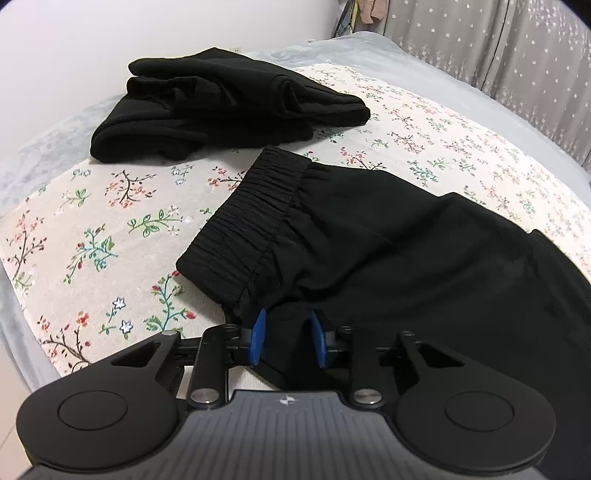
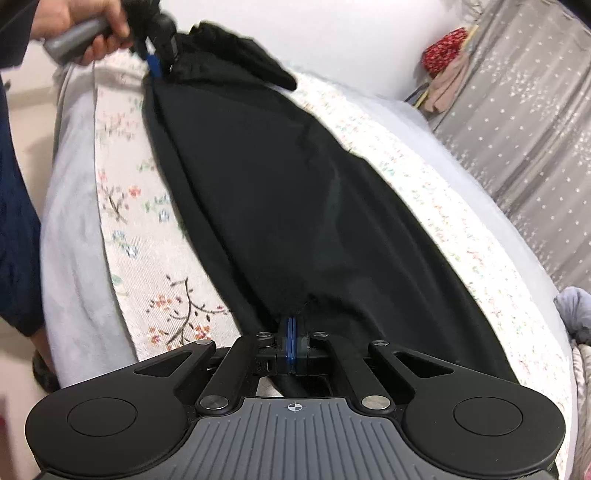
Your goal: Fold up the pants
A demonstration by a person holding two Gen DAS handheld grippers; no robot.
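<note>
Right gripper (image 2: pixel 292 334) jaws clamped on pants (image 2: pixel 280 192) hem; left gripper (image 1: pixel 286 332) jaws apart around waistband corner, contact unclear.

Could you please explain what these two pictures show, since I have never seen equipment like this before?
No robot here: a person holds a two-finger gripper in each hand, with a fisheye camera on each looking along the fingers. The left camera shows the left gripper, blue pads apart around fabric beside the elastic waistband of black pants. The right camera shows the right gripper shut on the other end of the same pants, which stretch across a floral sheet on a bed; the person's hand with the left gripper appears far off. A second dark garment lies folded behind.
</note>
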